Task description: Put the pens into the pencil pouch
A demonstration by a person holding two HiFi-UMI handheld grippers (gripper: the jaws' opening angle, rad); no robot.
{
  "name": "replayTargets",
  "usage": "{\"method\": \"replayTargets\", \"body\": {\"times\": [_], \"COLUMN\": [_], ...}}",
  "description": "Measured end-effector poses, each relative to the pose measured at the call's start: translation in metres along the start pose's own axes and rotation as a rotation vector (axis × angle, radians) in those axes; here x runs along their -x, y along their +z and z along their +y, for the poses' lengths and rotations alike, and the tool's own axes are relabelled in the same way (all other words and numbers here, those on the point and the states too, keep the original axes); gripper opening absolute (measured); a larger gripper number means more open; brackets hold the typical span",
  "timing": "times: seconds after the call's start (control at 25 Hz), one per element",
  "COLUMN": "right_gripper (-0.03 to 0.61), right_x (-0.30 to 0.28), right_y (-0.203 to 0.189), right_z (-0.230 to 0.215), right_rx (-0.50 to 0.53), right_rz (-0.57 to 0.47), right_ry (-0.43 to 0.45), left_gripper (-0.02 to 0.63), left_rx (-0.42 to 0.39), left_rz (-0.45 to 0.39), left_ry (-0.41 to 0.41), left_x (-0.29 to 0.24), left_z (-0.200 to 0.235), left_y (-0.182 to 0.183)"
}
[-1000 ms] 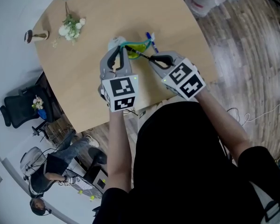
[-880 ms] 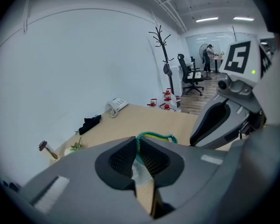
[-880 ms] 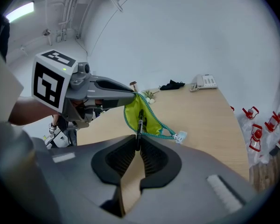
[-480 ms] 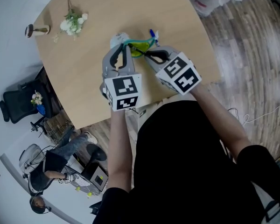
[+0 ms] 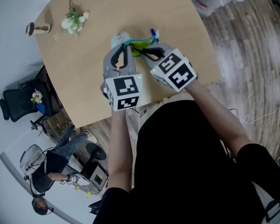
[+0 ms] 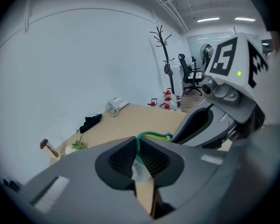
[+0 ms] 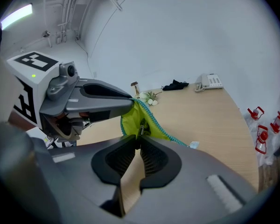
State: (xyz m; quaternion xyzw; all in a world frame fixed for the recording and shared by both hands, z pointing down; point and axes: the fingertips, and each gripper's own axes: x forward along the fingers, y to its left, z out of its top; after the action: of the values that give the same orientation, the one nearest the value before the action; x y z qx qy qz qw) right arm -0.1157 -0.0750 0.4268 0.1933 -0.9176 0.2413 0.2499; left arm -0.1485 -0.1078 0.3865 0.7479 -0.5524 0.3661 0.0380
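Note:
The yellow-green pencil pouch (image 5: 139, 44) with a teal zip lies near the table's middle. My left gripper (image 5: 122, 42) is shut on its zip edge and holds the mouth up; in the left gripper view the teal zip (image 6: 154, 135) runs out from between the pads. My right gripper (image 5: 143, 52) is shut on a black pen (image 7: 140, 129), whose front end pokes into the pouch's (image 7: 133, 118) open mouth. The two grippers stand close together, tip to tip. A blue pen (image 5: 153, 32) lies on the table just beyond the pouch.
The round wooden table (image 5: 84, 69) carries a sprig of white flowers (image 5: 73, 22) and a small mushroom-shaped ornament (image 5: 36, 29) at its far left. A phone (image 7: 210, 81) and a black item (image 7: 175, 85) sit at its far side. A seated person (image 5: 51, 167) and a chair (image 5: 18, 106) are beyond the table's edge.
My right gripper has slid left toward the pouch, and the black pen has gone deeper into the mouth. The left gripper has kept still on the zip edge.

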Motion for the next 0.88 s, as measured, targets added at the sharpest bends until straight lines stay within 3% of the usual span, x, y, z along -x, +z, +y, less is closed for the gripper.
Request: {"method": "replayTargets", "body": {"times": [0.88], "right_gripper": [0.044], "right_x": [-0.0034], "right_y": [-0.0048], "right_z": [0.0046], "right_rx": [-0.026], "right_rz": [0.016], "right_ry": [0.018], "left_gripper": [0.025], "left_rx": [-0.002], "left_rz": [0.001], "left_ry": [0.001], "left_x": [0.0012], "left_z": [-0.0015], "left_y": [0.0002]}}
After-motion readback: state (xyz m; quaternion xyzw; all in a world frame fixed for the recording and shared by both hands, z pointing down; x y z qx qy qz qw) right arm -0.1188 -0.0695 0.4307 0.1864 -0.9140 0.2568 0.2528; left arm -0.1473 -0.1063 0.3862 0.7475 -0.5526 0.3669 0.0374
